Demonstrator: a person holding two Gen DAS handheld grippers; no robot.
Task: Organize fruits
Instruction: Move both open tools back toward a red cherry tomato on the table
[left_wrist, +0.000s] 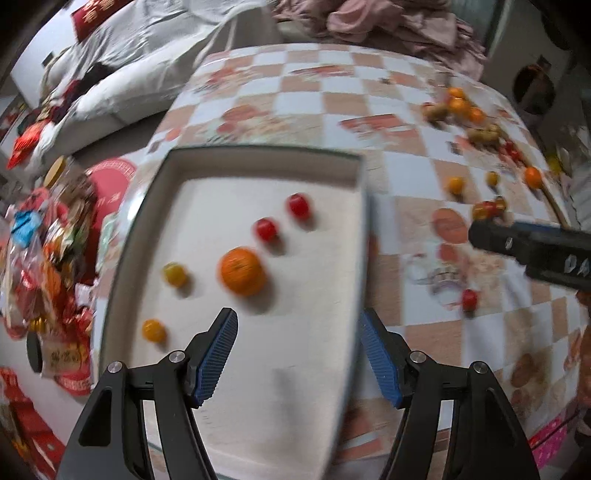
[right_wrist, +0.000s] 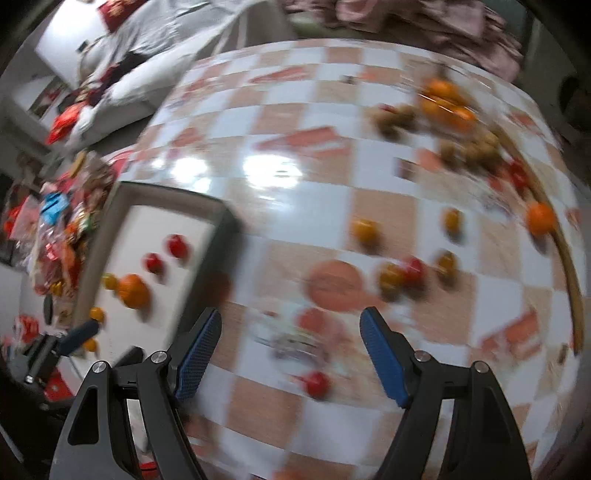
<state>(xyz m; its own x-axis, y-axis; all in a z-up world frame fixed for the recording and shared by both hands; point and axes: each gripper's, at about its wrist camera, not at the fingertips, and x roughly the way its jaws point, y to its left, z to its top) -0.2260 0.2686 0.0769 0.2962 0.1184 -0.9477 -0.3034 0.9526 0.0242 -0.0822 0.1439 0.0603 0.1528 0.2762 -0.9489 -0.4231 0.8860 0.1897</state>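
The left gripper (left_wrist: 299, 354) hangs over the near part of a white rectangular tray with a dark rim (left_wrist: 258, 153), its blue-padded jaws spread wide and holding nothing. Ahead of the jaws and a little toward the left finger lies a round orange tangerine (left_wrist: 242, 271); beyond it, further forward, sit two small red cherry tomatoes (left_wrist: 266, 229) (left_wrist: 298, 206), apart from each other. To the left of the left finger rest two small yellow cherry tomatoes (left_wrist: 174, 274) (left_wrist: 153, 330), the nearer one almost level with the fingertip. The right finger stands just past the tray's right rim, over the shiny orange-and-white checked tablecloth (left_wrist: 417, 166). The right gripper (right_wrist: 291, 349) is also wide open and empty, poised over the tablecloth. A lone red cherry tomato (right_wrist: 317, 384) lies on the cloth between its two fingers, nearer the camera than the fingertips and touching neither. Ahead and to the right of the jaws a loose cluster of yellow and red small tomatoes (right_wrist: 406, 275) lies, and far beyond it a blurred pile of orange and brownish fruit (right_wrist: 450, 110). The tray lies well to the left of the right gripper's left finger.
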